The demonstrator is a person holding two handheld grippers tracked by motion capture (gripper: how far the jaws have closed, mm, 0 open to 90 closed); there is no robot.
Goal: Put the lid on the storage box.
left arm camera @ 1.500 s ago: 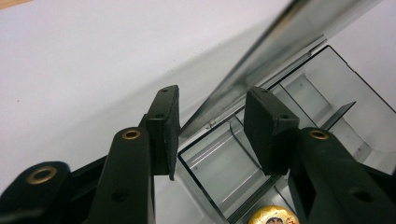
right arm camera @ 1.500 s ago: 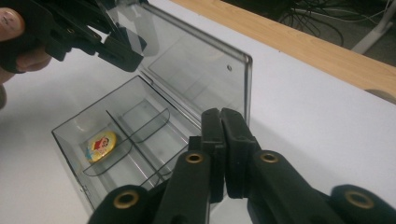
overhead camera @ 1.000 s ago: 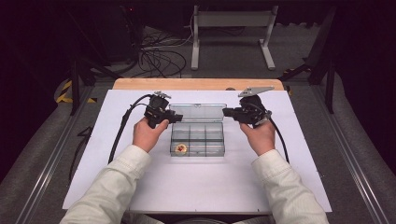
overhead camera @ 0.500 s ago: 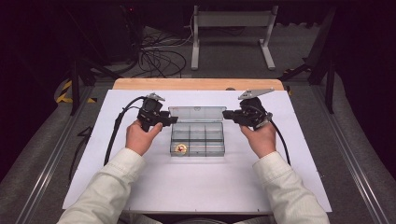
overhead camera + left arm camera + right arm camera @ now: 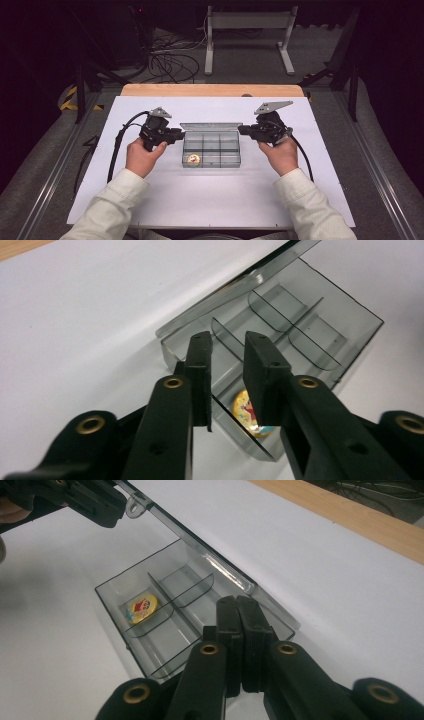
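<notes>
left tongs (image 5: 227, 365) just narrowed, nothing between, beside the open clear box (image 5: 211, 145); right tongs (image 5: 239, 630) pressed together.

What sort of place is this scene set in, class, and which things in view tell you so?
Probably a lab or studio set up for recording handling work: a white-topped table bearing one clear plastic compartment box, loose black cables on the grey floor behind, and a metal stand against dark surroundings.

1. The box (image 5: 211, 148) sits mid-table (image 5: 210, 205), its lid (image 5: 210, 126) open behind it.
2. A badge (image 5: 193, 159) lies in its front-left compartment.
3. Left tongs (image 5: 181, 133) sit at its left end, right tongs (image 5: 241, 130) at its right.
</notes>
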